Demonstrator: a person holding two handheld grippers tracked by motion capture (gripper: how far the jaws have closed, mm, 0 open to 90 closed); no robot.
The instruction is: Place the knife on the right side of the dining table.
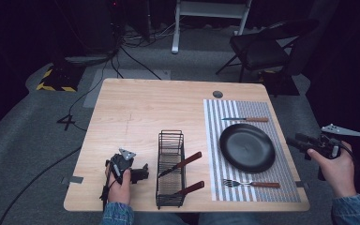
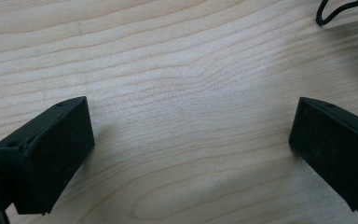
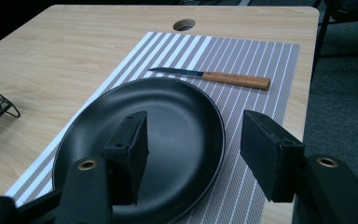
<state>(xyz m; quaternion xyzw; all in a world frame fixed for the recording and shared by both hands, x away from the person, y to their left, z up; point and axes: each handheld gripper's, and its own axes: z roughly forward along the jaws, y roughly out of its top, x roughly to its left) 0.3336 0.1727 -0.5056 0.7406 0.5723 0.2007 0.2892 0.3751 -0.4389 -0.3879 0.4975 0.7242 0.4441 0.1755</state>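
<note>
Wooden table (image 1: 136, 108) in a dark room w/ grey carpet. Landmark = black plate (image 1: 247, 147), on a striped mat (image 1: 281, 180). Knife (image 1: 245, 119) just beyond plate, fork (image 1: 251, 183) on its near side, wire rack (image 1: 170, 168) w/ 2 utensils to its left. Right gripper (image 1: 296, 142) right of plate, off table edge, jaws wide, empty. Left gripper (image 1: 143, 173) left of rack, low over bare wood, jaws wide, empty.
</note>
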